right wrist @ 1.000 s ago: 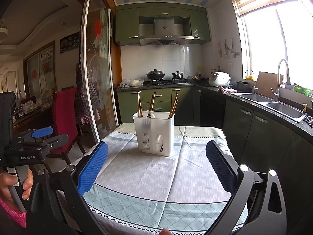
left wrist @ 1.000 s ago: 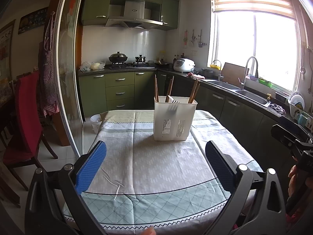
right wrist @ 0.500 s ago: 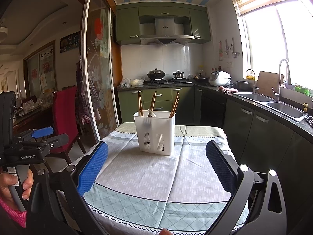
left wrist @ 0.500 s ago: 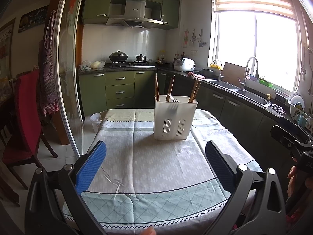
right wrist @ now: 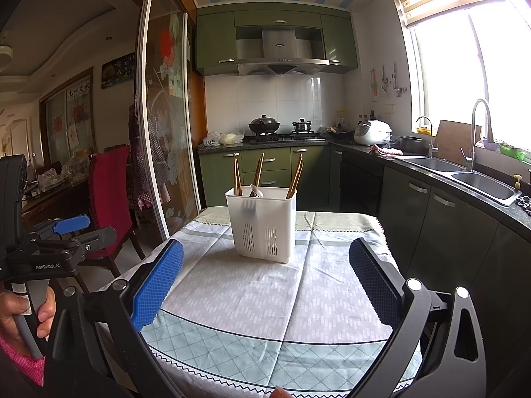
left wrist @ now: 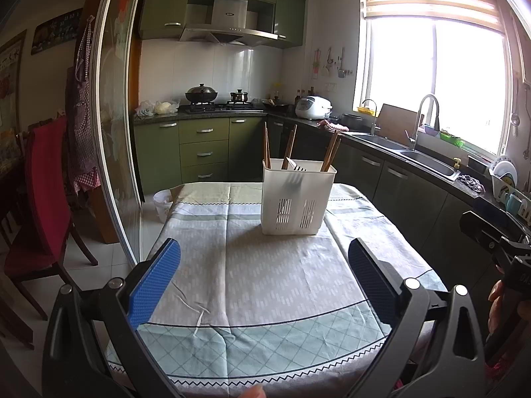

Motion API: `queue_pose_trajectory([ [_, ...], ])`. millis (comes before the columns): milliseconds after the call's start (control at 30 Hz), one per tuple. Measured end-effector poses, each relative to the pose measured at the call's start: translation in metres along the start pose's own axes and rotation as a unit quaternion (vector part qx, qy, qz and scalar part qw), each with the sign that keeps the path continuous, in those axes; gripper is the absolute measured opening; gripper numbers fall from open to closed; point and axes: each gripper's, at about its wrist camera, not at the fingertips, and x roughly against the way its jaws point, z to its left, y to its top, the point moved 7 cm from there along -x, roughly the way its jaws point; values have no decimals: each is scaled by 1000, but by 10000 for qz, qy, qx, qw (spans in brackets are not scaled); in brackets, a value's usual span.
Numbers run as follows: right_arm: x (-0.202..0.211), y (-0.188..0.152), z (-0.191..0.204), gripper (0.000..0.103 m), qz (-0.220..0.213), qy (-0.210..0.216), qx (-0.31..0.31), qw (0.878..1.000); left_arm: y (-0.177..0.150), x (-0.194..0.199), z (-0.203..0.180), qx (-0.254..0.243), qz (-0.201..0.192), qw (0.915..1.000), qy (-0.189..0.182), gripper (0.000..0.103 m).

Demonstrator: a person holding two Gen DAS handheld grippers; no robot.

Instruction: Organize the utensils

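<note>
A white slotted utensil holder (left wrist: 296, 199) stands upright on the far half of the clothed table (left wrist: 252, 285). It holds several wooden chopsticks (left wrist: 266, 146) and a fork (left wrist: 300, 168). It also shows in the right wrist view (right wrist: 262, 224), with chopsticks (right wrist: 295, 177) and a spoon (right wrist: 256, 190). My left gripper (left wrist: 264, 272) is open and empty over the near table edge. My right gripper (right wrist: 265, 275) is open and empty, also well short of the holder.
A red chair (left wrist: 43, 192) and a sliding glass door (left wrist: 116, 132) stand left of the table. Green cabinets, a stove (left wrist: 215, 104) and a sink counter (left wrist: 415, 156) run behind and to the right. A small bin (left wrist: 162, 204) sits on the floor.
</note>
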Motion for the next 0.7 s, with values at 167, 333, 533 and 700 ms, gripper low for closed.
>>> queue_pose_trajectory([
  [167,0,0,0,98,1,2,-7,10000,-3,-2,0,-2,34,10000,23,96],
  [333,-1,-1,-1,98,11,-10,-6,10000,-3,-5,2,29,64,9999,87,96],
  [533,-3,-4,-3,98,23,-18,-17,10000,-3,-8,4,131,95,9999,-6,96],
  [700,-3,-4,-3,98,25,-13,-18,10000,-4,-12,5,166,150,9997,-28,96],
])
